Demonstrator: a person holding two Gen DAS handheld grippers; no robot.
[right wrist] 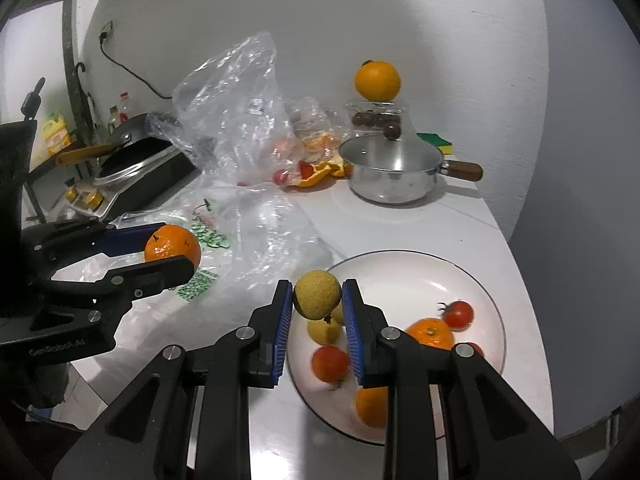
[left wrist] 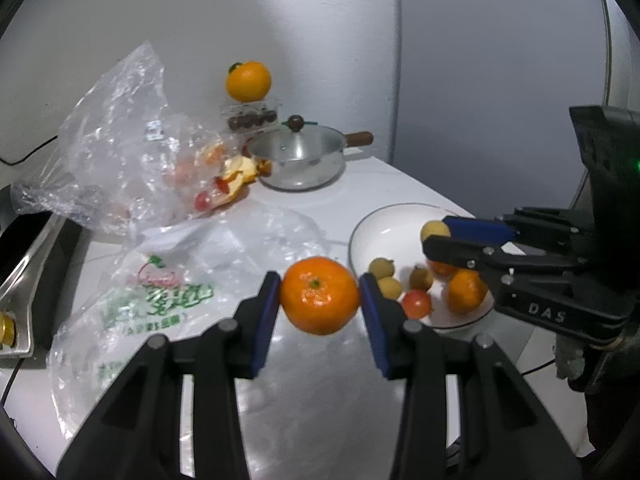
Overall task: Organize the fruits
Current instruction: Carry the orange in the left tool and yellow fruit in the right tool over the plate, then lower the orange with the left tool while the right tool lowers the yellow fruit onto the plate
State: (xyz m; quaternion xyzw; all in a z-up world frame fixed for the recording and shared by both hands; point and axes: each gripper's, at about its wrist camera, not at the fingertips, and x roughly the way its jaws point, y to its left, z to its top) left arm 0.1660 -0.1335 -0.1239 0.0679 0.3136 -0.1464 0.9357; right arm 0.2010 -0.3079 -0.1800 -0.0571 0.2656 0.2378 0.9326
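My left gripper (left wrist: 319, 294) is shut on a tangerine (left wrist: 319, 295) and holds it above the plastic bags, left of the white plate (left wrist: 380, 224). It also shows in the right wrist view (right wrist: 176, 246). My right gripper (right wrist: 316, 294) is shut on a small yellow-brown round fruit (right wrist: 317, 294) above the plate's (right wrist: 404, 268) left rim. The plate holds tangerines (right wrist: 430, 332), small tomatoes (right wrist: 459, 314) and small yellow fruits (right wrist: 324, 330).
Crumpled clear plastic bags (left wrist: 116, 148) with peel and small fruits lie at the back left. A steel pot with lid (right wrist: 394, 174) stands behind the plate. A large orange (right wrist: 377, 80) sits on a clear box. A stove (right wrist: 136, 168) is at the left.
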